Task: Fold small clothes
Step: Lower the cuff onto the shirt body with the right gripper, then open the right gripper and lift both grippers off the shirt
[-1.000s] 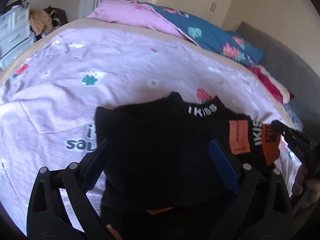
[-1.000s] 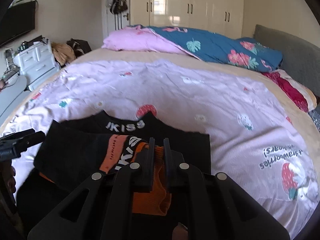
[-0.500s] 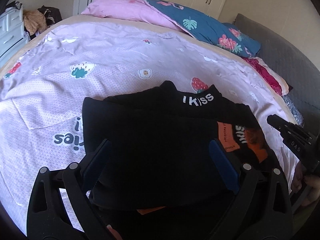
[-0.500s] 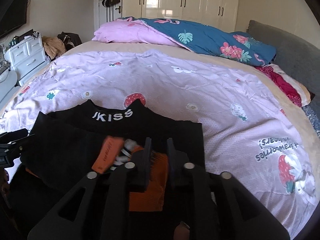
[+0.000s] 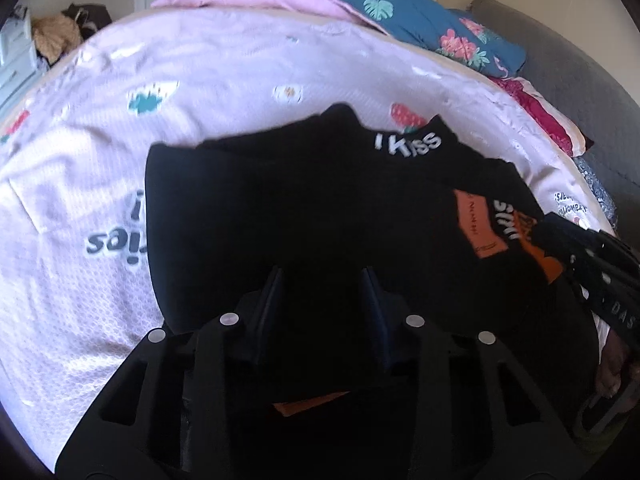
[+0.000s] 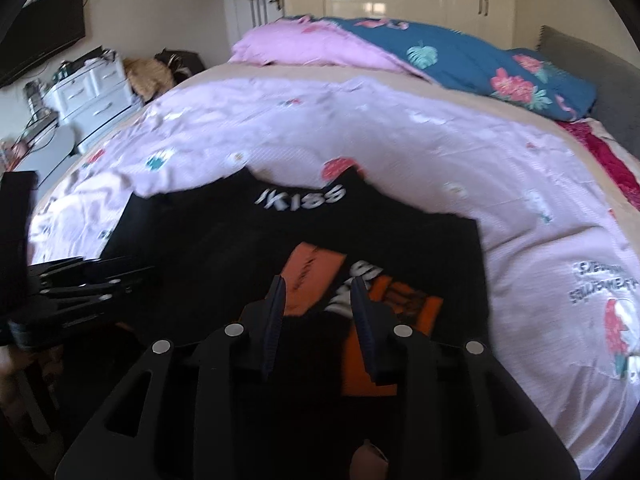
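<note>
A black top [image 5: 320, 200] with "IKISS" on its collar lies flat on the pink bed sheet [image 5: 100, 160], one sleeve with orange patches [image 5: 480, 224] folded over its right side. My left gripper [image 5: 322, 280] hangs low over the top's near middle. Its jaws are closing, with a gap still showing and black cloth under them. My right gripper [image 6: 318, 284] sits over the orange patches [image 6: 312, 276] on the top [image 6: 220, 248]. Its jaws are opening and the pads stand clear of the cloth. Each gripper shows in the other's view: the right gripper [image 5: 600, 280], the left gripper [image 6: 88, 280].
A blue floral quilt [image 6: 480, 60] and pink bedding [image 6: 304, 40] are heaped at the far end of the bed. White drawers [image 6: 96, 92] and a pile of things stand past the left edge. A grey headboard [image 6: 592, 60] runs along the right side.
The left jaws have narrowed from wide apart. The right jaws, earlier shut on the orange and black sleeve, have parted and let it go. Both grippers have sunk toward the top.
</note>
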### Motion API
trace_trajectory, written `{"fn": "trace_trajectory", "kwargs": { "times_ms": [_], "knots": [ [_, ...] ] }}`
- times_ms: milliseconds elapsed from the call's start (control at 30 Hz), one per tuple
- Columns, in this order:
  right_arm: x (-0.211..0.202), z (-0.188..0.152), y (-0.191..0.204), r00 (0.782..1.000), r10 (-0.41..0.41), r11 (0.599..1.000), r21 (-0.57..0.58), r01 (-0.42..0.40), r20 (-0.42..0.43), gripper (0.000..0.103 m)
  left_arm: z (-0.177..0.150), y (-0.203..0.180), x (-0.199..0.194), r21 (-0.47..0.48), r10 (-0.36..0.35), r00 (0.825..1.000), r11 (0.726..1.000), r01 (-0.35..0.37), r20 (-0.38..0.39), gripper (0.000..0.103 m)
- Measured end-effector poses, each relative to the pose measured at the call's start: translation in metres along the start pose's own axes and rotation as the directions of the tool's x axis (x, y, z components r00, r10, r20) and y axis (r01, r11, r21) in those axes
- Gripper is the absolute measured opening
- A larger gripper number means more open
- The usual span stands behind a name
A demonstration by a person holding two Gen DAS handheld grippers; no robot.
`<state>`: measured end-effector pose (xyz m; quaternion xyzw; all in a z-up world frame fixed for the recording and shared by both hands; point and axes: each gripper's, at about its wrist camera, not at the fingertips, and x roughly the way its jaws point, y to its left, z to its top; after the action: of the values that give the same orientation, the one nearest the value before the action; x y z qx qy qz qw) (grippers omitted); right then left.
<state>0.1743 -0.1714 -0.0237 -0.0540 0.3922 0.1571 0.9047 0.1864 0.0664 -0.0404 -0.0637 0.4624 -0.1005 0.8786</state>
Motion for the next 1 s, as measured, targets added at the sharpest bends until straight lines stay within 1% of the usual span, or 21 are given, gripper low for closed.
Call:
{"fn": "trace_trajectory", "kwargs": {
  "times_ms": [100,200,233,267,300,433,533,600,633,733,767,800,833,867,900,1000],
  "knots": [
    [0.009,-0.005,0.004,0.999,0.004,1.0,-0.008,-0.004,-0.034,0.034,0.0,0.002,-0.002,-0.001,-0.001,1.0,1.0,0.001,0.002,0.032],
    [0.022,-0.01,0.0,0.996,-0.014,1.0,0.001,0.014,-0.091,0.035,-0.002,0.006,-0.001,-0.006,-0.007,1.0,1.0,0.007,0.0,0.032],
    [0.027,-0.013,-0.002,0.992,-0.036,0.999,0.003,0.037,-0.124,0.036,-0.002,0.005,-0.001,-0.005,-0.006,1.0,1.0,0.006,0.0,0.032],
    [0.035,-0.016,-0.004,0.983,-0.073,0.997,-0.008,0.073,-0.169,0.038,-0.002,0.006,-0.002,-0.003,-0.005,1.0,1.0,0.005,0.0,0.032],
    [0.037,-0.019,-0.005,0.981,-0.08,0.997,-0.013,0.079,-0.174,0.039,-0.002,0.006,-0.002,-0.002,-0.005,1.0,1.0,0.005,0.0,0.032],
    [0.038,-0.022,-0.008,0.982,-0.062,0.998,0.011,0.065,-0.177,0.04,-0.002,0.003,-0.002,0.005,0.001,1.0,1.0,-0.001,0.0,0.032],
    [0.033,-0.022,-0.01,0.987,-0.039,0.999,0.027,0.044,-0.155,0.042,-0.001,0.002,-0.002,0.007,0.003,1.0,1.0,-0.003,0.0,0.032],
    [0.027,-0.021,-0.011,0.991,-0.012,0.999,0.046,0.018,-0.132,0.049,0.0,0.0,-0.002,0.008,0.003,1.0,1.0,-0.003,0.0,0.032],
    [0.024,-0.019,-0.012,0.993,-0.009,0.998,0.053,0.015,-0.122,0.051,0.0,0.0,-0.003,0.008,0.002,1.0,1.0,-0.002,0.001,0.032],
    [0.017,-0.016,-0.017,0.996,-0.008,0.998,0.067,0.014,-0.089,0.053,0.001,-0.001,-0.004,0.01,0.002,1.0,1.0,-0.002,0.001,0.033],
    [0.014,-0.015,-0.018,0.997,-0.007,0.997,0.076,0.013,-0.078,0.059,0.001,-0.001,-0.005,0.011,0.0,1.0,1.0,0.0,0.002,0.035],
    [0.01,-0.014,-0.02,0.998,-0.007,0.997,0.08,0.013,-0.068,0.068,0.002,-0.001,-0.006,0.01,-0.003,1.0,1.0,0.003,0.005,0.037],
    [0.007,-0.014,-0.021,0.999,-0.01,0.996,0.083,0.014,-0.053,0.07,0.002,-0.001,-0.008,0.008,-0.006,1.0,1.0,0.006,0.009,0.042],
    [0.005,-0.013,-0.022,0.999,-0.013,0.996,0.085,0.017,-0.043,0.075,0.003,-0.002,-0.009,0.009,-0.009,1.0,1.0,0.009,0.014,0.045],
    [0.003,-0.012,-0.022,0.999,-0.017,0.996,0.086,0.02,-0.034,0.081,0.003,-0.002,-0.011,0.011,-0.008,1.0,1.0,0.008,0.016,0.046],
    [0.0,-0.009,-0.024,0.999,-0.035,0.995,0.091,0.036,-0.015,0.09,0.003,-0.002,-0.017,0.014,-0.003,1.0,1.0,0.003,0.029,0.052]
  ]
}}
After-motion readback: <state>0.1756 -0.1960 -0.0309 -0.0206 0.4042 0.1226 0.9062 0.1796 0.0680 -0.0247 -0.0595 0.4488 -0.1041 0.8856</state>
